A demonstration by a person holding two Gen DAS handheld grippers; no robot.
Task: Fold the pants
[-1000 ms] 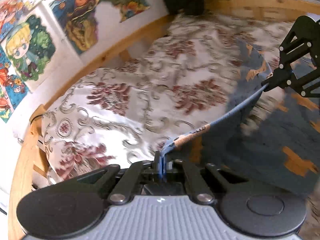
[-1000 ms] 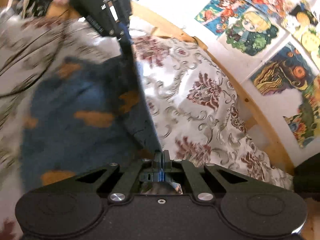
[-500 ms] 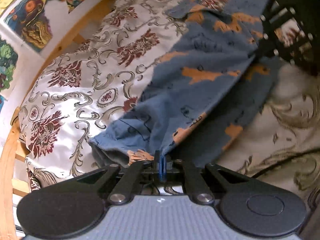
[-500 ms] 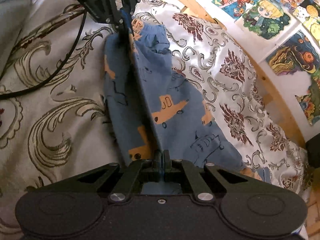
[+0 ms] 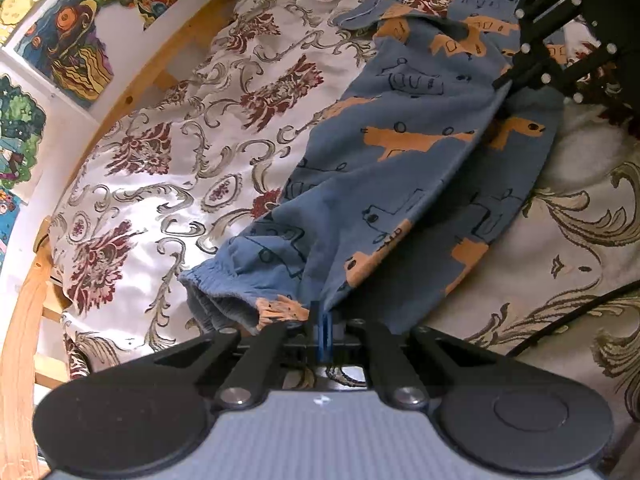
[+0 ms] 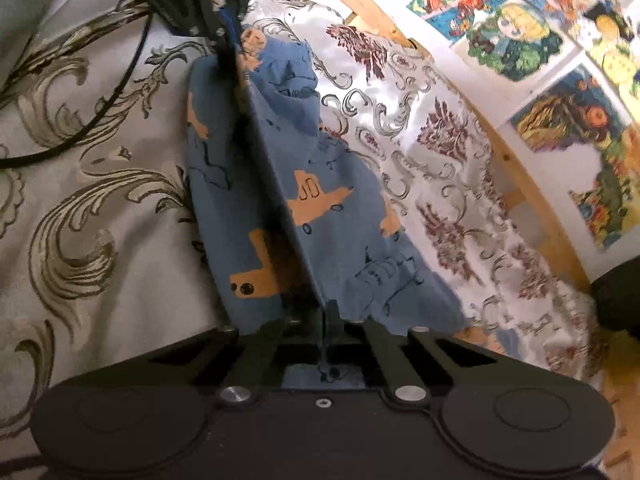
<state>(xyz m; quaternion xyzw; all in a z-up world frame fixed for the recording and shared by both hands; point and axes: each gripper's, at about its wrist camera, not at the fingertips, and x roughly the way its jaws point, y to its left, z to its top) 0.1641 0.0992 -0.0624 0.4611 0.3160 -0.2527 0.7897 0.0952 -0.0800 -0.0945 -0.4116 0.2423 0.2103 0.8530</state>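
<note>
While the left claw (image 5: 321,320) is pinched together on the blue pants (image 5: 400,184) just beside their gathered waistband (image 5: 236,284), the garment lies along the patterned bedspread (image 5: 180,152), a ridge of cloth stretched taut between the two claws. Beyond the pants, the right claw (image 6: 327,314) is likewise clamped on their fabric, near the orange vehicle prints (image 6: 316,200).

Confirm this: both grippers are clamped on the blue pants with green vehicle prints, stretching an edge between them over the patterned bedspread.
Not quite: the vehicle prints are orange, not green, as the left wrist view shows. The rest stands: the left gripper and the right gripper are both clamped on the blue pants, stretching an edge between them over the patterned bedspread.
</note>
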